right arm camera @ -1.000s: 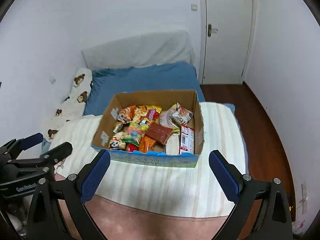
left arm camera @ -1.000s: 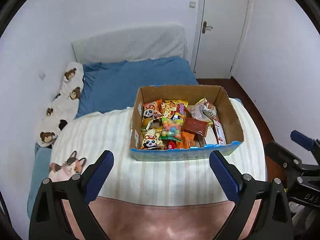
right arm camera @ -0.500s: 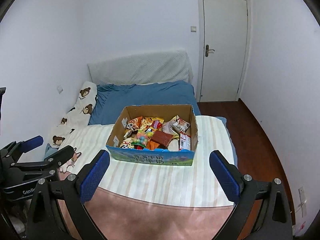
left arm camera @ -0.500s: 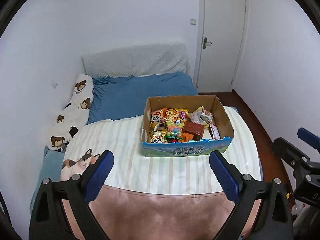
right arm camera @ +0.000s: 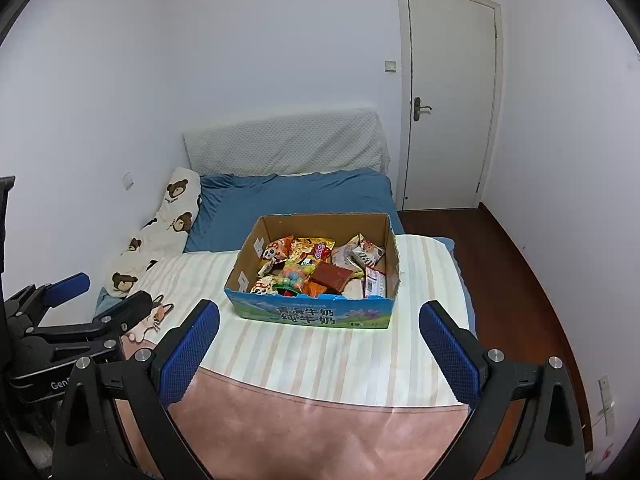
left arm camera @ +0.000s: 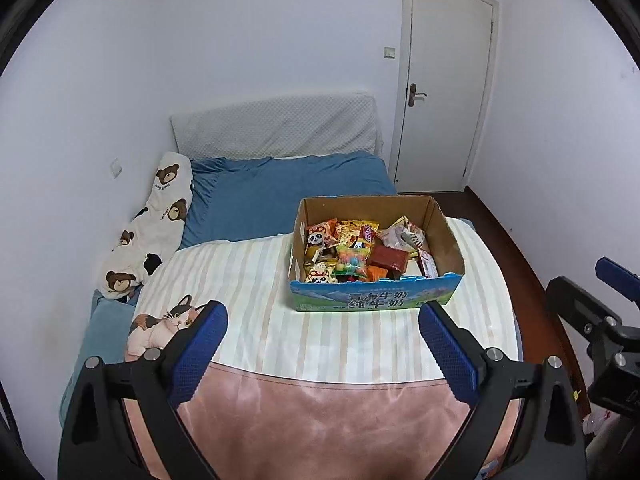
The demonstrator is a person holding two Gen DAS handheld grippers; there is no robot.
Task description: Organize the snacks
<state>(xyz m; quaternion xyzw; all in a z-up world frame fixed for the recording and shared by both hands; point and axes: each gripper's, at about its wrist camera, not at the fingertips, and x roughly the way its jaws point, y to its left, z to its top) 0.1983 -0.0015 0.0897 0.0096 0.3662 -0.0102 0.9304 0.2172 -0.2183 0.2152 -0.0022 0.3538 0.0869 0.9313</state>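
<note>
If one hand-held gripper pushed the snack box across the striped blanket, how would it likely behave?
The box is open-topped cardboard with a ragged front rim, so its walls would probably flex rather than stay rigid. It sits low and wide, so tipping seems unlikely. On the soft blanket it may drag and bunch the fabric rather than slide. The loose snacks look light.

This is a bedroom in a home. A bed with a blue sheet and a padded grey headboard stands against plain white walls, a bear-print pillow lies along its side, and a closed white door opens onto dark wooden flooring.
</note>
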